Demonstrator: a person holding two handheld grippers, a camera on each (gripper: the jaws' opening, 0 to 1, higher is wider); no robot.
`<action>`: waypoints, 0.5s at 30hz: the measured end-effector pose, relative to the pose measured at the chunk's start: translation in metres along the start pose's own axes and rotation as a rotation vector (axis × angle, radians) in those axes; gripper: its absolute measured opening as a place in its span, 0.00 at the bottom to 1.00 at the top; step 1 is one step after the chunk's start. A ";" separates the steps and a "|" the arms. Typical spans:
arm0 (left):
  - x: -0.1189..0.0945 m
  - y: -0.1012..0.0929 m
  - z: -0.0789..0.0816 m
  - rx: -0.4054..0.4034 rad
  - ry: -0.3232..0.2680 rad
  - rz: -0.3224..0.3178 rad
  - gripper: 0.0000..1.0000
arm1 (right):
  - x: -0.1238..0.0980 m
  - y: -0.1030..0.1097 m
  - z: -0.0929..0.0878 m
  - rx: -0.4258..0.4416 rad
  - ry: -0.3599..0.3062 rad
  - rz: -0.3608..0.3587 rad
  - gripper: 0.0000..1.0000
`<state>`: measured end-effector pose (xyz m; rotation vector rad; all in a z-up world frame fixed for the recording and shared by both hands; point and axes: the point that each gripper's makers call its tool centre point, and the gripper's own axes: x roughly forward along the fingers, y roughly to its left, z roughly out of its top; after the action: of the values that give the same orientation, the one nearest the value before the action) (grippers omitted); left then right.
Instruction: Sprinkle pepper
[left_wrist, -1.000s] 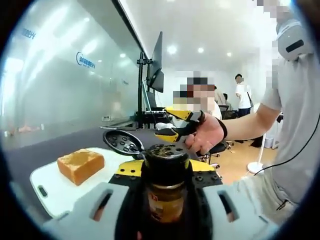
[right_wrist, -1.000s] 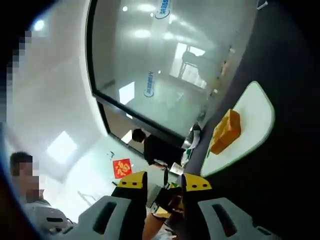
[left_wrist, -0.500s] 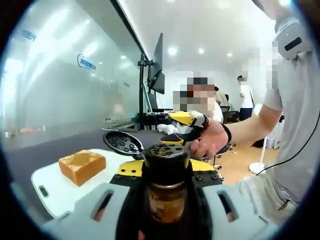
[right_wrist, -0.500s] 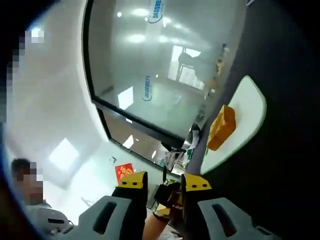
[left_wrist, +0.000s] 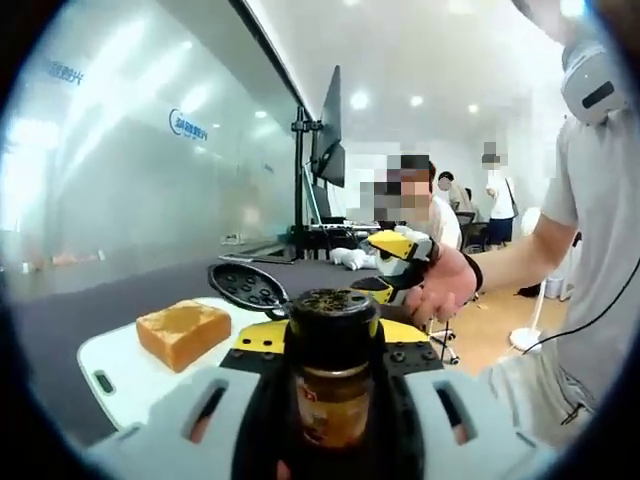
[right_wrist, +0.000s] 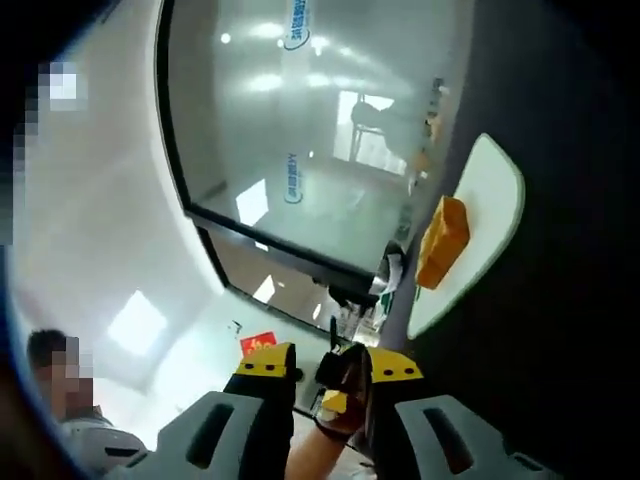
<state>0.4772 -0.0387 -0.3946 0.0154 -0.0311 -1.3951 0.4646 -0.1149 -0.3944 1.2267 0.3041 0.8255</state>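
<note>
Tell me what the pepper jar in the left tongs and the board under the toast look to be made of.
The brown pepper jar: probably clear glass or clear plastic, since dark contents show through its shiny wall; its flipped-open black shaker lid looks like moulded plastic with holes. The white rounded cutting board under the golden toast block: smooth, matte, likely plastic.

- Dark worktop (left_wrist: 150, 290), running along a frosted glass wall (left_wrist: 120, 170) that carries a blue logo (left_wrist: 188, 126).
- Monitor (left_wrist: 330, 140) on a black pole at the worktop's far end.
- People standing in the background, one in a white shirt (left_wrist: 500, 195).
- Red sign (right_wrist: 257, 346) low on a far wall.
- Ceiling lights (left_wrist: 358, 100) on.
</note>
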 end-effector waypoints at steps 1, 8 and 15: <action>0.001 0.001 0.004 0.003 -0.006 0.003 0.21 | 0.000 0.001 0.001 0.005 -0.006 0.006 0.22; 0.008 0.015 0.034 0.013 -0.041 0.032 0.21 | 0.009 0.002 -0.007 0.022 0.003 0.022 0.19; 0.014 0.037 0.081 0.044 -0.090 0.068 0.21 | 0.018 -0.004 -0.009 0.128 -0.039 0.003 0.20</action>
<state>0.5134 -0.0458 -0.3123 -0.0120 -0.1363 -1.3266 0.4734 -0.0964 -0.3971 1.3613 0.3270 0.7931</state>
